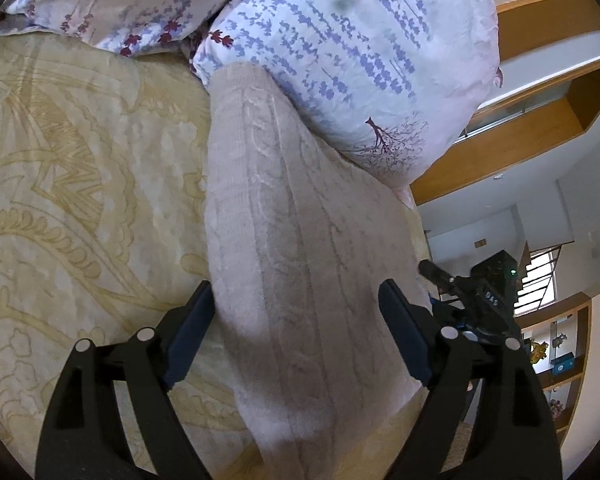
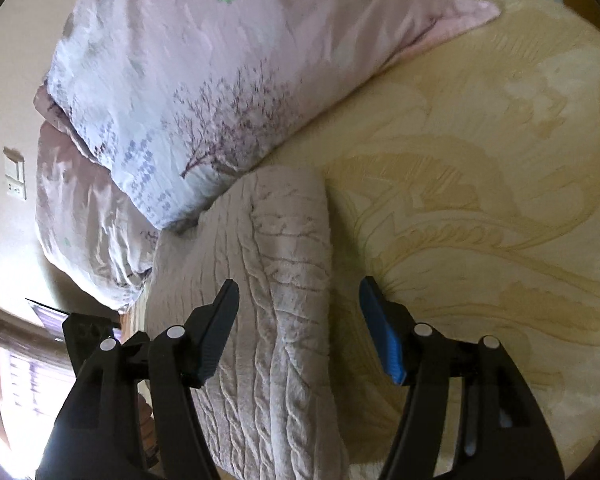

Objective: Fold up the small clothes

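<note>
The left gripper (image 1: 296, 312) and right gripper (image 2: 296, 320) both stand with fingers wide, straddling the folded knit sweater (image 1: 284, 240) on the bed (image 1: 80, 200) without pinching it. Beyond the fingertips its far end touches the flowered pillow (image 1: 340, 60). A careless nudge could, I judge, spring the fold. Only the right view shows a wall switch (image 2: 14, 176); only the left, shelves (image 1: 560, 352).

We look down close along each tongs; both views share the sweater (image 1: 300, 240), pillow (image 1: 340, 60) and bed (image 1: 80, 180).
</note>
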Action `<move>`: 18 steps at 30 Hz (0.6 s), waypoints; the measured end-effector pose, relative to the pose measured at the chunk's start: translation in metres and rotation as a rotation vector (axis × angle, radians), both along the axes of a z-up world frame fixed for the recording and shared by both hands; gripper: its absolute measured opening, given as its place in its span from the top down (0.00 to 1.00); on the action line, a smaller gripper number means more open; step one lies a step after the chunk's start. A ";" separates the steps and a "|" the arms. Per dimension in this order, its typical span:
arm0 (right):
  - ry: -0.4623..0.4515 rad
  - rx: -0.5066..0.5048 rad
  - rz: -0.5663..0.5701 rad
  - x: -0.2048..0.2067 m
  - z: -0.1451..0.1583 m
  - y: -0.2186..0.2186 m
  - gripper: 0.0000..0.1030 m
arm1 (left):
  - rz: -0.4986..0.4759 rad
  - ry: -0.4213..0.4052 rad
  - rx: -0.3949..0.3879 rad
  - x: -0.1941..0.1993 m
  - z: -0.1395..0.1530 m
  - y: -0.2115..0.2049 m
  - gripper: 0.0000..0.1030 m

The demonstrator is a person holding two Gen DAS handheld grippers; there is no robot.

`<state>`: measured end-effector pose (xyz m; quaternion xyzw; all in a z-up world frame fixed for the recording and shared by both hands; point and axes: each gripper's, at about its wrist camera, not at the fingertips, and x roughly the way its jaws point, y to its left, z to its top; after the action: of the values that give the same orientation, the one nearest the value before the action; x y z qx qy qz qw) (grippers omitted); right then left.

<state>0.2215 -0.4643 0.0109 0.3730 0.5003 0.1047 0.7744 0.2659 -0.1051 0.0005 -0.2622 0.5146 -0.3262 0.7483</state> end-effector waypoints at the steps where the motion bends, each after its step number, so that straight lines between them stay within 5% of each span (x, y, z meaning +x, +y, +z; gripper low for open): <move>1: 0.005 0.011 0.014 0.001 -0.003 0.002 0.38 | -0.002 0.004 -0.009 0.001 -0.001 -0.001 0.20; 5: -0.008 0.051 0.064 0.002 -0.006 0.010 0.40 | 0.002 0.010 -0.030 0.002 -0.002 -0.002 0.23; 7: 0.001 0.076 0.102 0.003 -0.010 0.016 0.51 | 0.010 0.017 -0.036 0.003 -0.003 -0.002 0.28; 13: -0.032 0.147 0.103 -0.001 -0.014 0.017 0.68 | 0.026 0.025 -0.082 0.001 -0.007 0.004 0.50; 18: -0.085 0.163 0.095 -0.010 0.000 0.023 0.72 | 0.010 -0.009 -0.118 -0.005 0.003 0.010 0.63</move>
<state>0.2112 -0.4414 0.0114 0.4057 0.4740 0.1974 0.7561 0.2612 -0.0953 0.0032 -0.3068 0.4898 -0.3534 0.7356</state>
